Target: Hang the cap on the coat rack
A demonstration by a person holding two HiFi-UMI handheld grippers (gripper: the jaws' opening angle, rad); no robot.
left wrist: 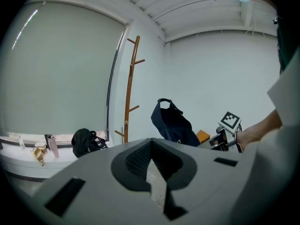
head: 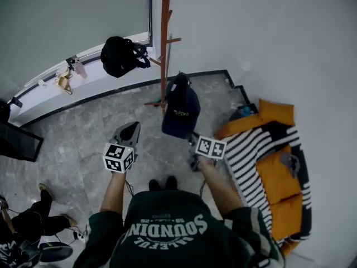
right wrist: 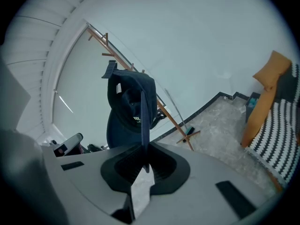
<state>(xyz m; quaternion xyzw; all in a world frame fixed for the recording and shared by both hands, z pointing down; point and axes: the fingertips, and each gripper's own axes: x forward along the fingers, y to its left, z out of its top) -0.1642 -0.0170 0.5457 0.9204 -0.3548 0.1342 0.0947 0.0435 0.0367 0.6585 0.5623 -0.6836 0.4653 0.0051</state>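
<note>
A dark navy cap (head: 181, 108) hangs in the air just in front of the wooden coat rack (head: 164, 43), level with its lowest pegs. My right gripper (head: 193, 138) is shut on the cap's brim from below. In the right gripper view the brim's thin edge runs down between the jaws of that gripper (right wrist: 143, 171), with the cap's crown (right wrist: 127, 110) above and the slanted rack pole (right wrist: 174, 120) behind. My left gripper (head: 130, 129) is held left of the cap, shut and empty. From the left gripper (left wrist: 153, 173) I see the cap (left wrist: 171, 123) right of the rack (left wrist: 130, 86).
A black backpack (head: 119, 55) and small items lie on the window sill (head: 44, 88) left of the rack. At the right stands a sofa (head: 276, 169) with orange cushions and a striped blanket. Another person's legs (head: 34, 222) show at the lower left.
</note>
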